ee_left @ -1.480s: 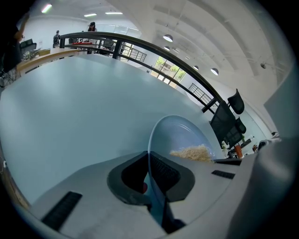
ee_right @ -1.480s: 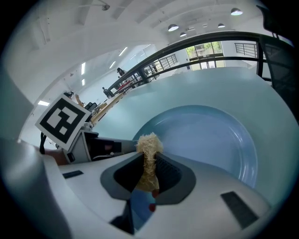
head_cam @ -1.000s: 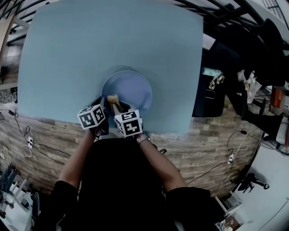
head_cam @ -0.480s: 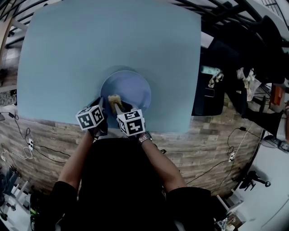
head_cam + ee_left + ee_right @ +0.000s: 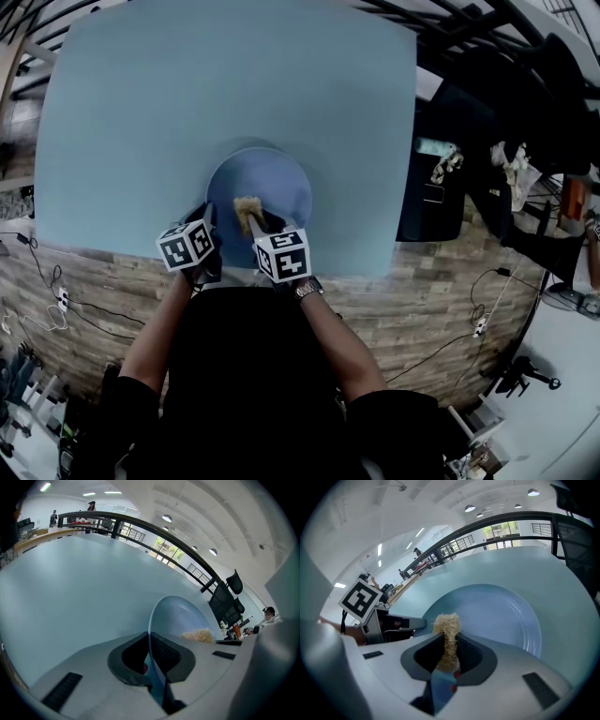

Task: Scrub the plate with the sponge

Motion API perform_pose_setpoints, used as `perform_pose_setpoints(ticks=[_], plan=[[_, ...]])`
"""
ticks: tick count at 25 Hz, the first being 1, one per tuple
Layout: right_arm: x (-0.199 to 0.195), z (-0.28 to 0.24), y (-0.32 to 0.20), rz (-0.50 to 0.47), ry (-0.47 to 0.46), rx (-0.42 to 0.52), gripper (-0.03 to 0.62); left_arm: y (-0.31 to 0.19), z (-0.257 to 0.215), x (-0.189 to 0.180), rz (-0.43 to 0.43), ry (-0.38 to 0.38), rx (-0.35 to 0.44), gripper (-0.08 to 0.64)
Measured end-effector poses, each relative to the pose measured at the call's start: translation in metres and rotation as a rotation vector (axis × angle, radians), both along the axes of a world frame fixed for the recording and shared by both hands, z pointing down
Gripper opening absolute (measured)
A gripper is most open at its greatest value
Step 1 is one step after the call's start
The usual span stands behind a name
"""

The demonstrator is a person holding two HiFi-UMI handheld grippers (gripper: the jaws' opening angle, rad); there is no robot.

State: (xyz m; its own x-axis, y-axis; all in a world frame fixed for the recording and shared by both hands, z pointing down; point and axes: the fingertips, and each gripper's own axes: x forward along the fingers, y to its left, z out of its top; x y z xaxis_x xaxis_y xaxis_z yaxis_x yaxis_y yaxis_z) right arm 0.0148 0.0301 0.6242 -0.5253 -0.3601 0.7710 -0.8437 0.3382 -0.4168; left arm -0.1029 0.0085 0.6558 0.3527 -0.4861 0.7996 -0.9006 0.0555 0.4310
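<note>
Plate (image 5: 262,187): pale blue, round, on the light blue worktop (image 5: 187,84), near its front edge.

Left gripper (image 5: 151,653): jaws closed on the plate's near-left rim, which runs between them.

Right gripper (image 5: 447,656): jaws clamped on a straw-coloured fibrous sponge (image 5: 447,627). The sponge's tuft stands over the plate's near half, and whether it touches cannot be told.

Marker cubes: one on each gripper, just in front of the plate, left (image 5: 187,246) and right (image 5: 283,255). They show black-and-white square patterns and hide part of the plate's near rim from above.

Wristwatch (image 5: 305,288): metal band, on the right wrist behind the right cube.

Floor (image 5: 422,300): wood-plank pattern, in front of and right of the plate, with loose cables (image 5: 56,300) to the left.

Dark railing (image 5: 140,527): beyond the plate, past the worktop's far edge.

Black office chair (image 5: 233,581): right of the plate, off the worktop.
</note>
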Motion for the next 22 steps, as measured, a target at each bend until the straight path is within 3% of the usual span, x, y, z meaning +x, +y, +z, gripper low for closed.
perform_pose_setpoints(ticks=[22], plan=[[0.061, 0.001, -0.008, 0.119, 0.043, 0.003, 0.072, 0.0, 0.002, -0.003, -0.004, -0.016, 0.009, 0.011]])
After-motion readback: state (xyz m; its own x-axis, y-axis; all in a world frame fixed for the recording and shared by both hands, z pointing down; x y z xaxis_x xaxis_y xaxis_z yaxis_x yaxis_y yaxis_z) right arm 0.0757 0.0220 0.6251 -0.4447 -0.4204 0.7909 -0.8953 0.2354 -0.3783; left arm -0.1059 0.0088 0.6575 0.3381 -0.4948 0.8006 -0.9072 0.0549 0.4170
